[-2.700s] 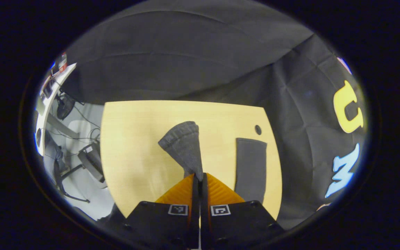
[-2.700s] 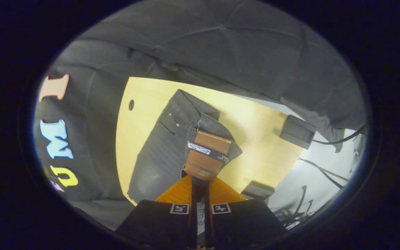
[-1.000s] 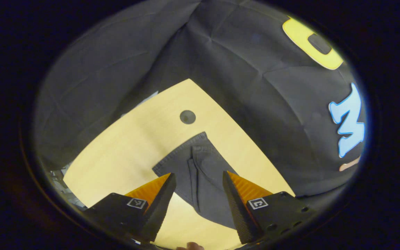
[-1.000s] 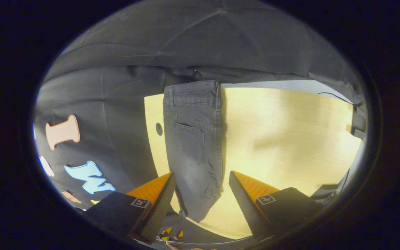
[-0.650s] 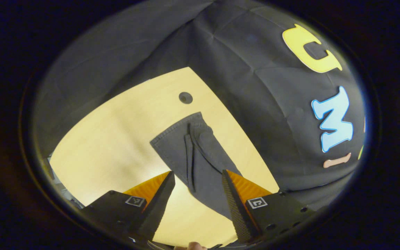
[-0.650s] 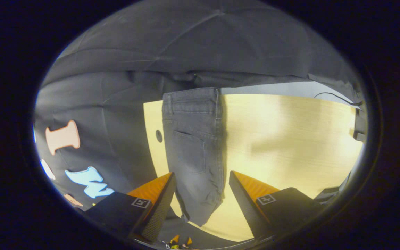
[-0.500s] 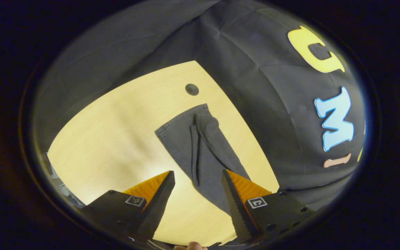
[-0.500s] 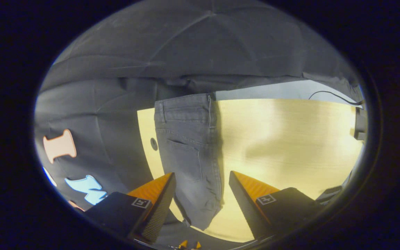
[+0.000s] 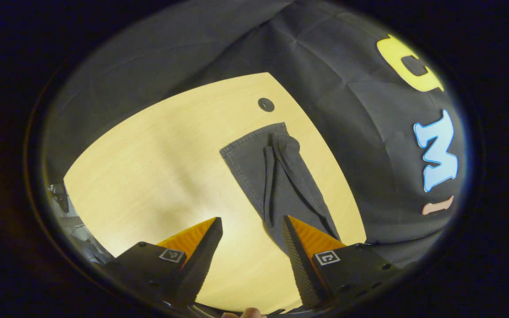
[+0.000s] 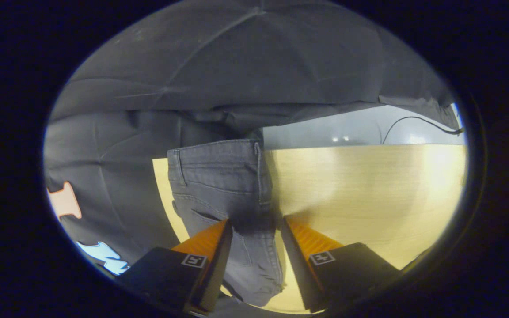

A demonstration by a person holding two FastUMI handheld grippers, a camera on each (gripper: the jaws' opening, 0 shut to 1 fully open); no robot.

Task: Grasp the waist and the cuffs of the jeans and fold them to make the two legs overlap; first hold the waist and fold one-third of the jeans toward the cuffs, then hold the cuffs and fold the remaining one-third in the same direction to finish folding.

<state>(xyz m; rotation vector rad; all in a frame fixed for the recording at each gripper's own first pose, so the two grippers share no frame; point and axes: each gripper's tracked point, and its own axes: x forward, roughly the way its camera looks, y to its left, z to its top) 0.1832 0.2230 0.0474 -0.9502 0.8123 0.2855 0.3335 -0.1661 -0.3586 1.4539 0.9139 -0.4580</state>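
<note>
On the table (image 9: 148,176), the jeans (image 10: 223,185) lie flat along its edge, cuffs (image 9: 276,137) at one o'clock of the left gripper (image 9: 251,229), fingers spread wide. The right gripper (image 10: 254,232) straddles denim below the waist (image 10: 214,152), gapped, not pinching.

The left claw (image 9: 250,238) was open, with its two fingers wide apart and nothing between them. It pointed down at an angle toward the surface (image 9: 148,168) and hung above it, not touching. At the bottom edge of the left gripper view a small part of a fingertip (image 9: 245,314) of the person was visible below the claw.

The right claw (image 10: 254,240) was also open, but its fingers stood a little closer together. It was held low and near the surface, looking almost flat along it. Whether its fingers touched anything, I cannot tell.
</note>
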